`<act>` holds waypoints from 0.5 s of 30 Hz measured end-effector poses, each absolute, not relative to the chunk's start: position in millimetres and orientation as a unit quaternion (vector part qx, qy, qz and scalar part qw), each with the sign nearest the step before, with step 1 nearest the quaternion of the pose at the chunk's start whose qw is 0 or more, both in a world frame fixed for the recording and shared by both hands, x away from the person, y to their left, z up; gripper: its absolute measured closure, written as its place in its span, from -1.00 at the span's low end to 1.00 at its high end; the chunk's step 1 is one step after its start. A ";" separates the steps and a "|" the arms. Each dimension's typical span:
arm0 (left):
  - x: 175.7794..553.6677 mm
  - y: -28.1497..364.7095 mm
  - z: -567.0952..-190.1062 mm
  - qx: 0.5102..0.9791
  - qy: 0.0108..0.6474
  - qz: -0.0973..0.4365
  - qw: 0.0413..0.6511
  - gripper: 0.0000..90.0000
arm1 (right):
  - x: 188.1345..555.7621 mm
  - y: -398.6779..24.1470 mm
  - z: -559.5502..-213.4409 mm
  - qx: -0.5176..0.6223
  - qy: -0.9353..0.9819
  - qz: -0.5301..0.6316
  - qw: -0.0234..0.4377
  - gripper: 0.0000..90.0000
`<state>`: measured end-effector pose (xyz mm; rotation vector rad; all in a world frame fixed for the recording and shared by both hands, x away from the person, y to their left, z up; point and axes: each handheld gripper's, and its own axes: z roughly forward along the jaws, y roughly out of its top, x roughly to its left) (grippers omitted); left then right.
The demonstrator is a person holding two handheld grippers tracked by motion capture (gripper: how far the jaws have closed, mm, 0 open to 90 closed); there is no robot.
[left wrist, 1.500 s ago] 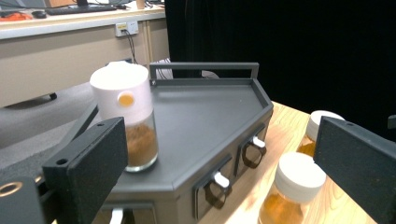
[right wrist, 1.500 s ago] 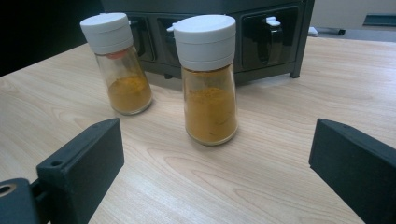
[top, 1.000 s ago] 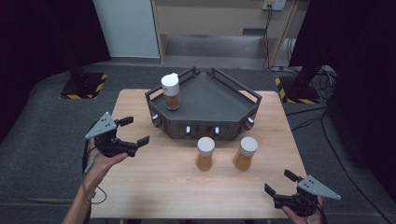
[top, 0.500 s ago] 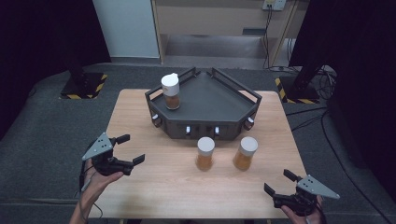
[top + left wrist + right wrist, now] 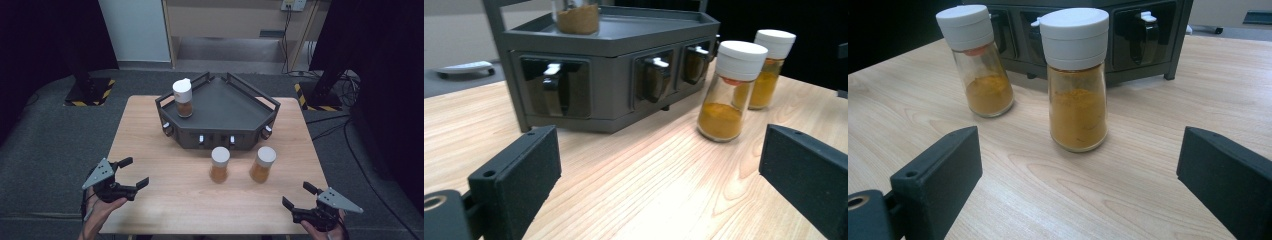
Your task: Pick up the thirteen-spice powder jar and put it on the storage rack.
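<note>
Two spice jars upright before rack: glass, light, slippery, breakable; grasp body below white cap. Left hand-held gripper wide, empty; right hand-held gripper wide, empty.

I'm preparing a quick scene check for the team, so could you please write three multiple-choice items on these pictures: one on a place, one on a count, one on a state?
1. Where does the jar on the rack stand?
A. the rack's left rear part
B. the floor
C. between the hand-held grippers

2. How many jars stand on the table itself?
A. none
B. two
C. four

3. How is the right hand-held gripper?
A. shut on a jar
B. shut, empty
C. open

Answers: 1 A, it sits atop the dark rack; 2 B, two white-capped jars stand before the rack; 3 C, its jaws stand wide apart, holding nothing.
</note>
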<state>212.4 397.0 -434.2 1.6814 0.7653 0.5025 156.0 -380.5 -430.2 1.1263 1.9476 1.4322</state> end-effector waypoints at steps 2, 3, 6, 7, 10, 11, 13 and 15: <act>209.3 396.8 -436.8 0.717 0.333 0.219 0.571 -0.95 | 156.0 -380.6 -430.3 0.411 0.710 0.522 0.235 -0.91; 208.5 396.7 -437.9 0.718 0.335 0.220 0.569 -0.95 | 155.9 -380.6 -430.2 0.411 0.710 0.522 0.235 -0.91; 205.2 397.4 -442.5 0.715 0.340 0.223 0.569 -0.95 | 155.8 -380.6 -430.1 0.411 0.710 0.521 0.235 -0.91; 203.9 397.5 -444.1 0.714 0.341 0.225 0.569 -0.95 | 155.9 -380.6 -430.1 0.411 0.710 0.521 0.235 -0.91; 200.2 396.8 -447.9 0.713 0.347 0.231 0.564 -0.95 | 156.1 -380.4 -430.1 0.411 0.710 0.521 0.235 -0.90; 198.9 396.6 -449.3 0.712 0.348 0.233 0.563 -0.95 | 156.0 -380.3 -430.1 0.410 0.710 0.521 0.235 -0.91; 196.9 397.0 -451.7 0.711 0.349 0.235 0.564 -0.95 | 155.7 -380.4 -430.0 0.410 0.710 0.522 0.235 -0.91; 195.4 396.7 -453.1 0.709 0.350 0.239 0.563 -0.95 | 155.7 -380.6 -430.1 0.411 0.710 0.522 0.235 -0.91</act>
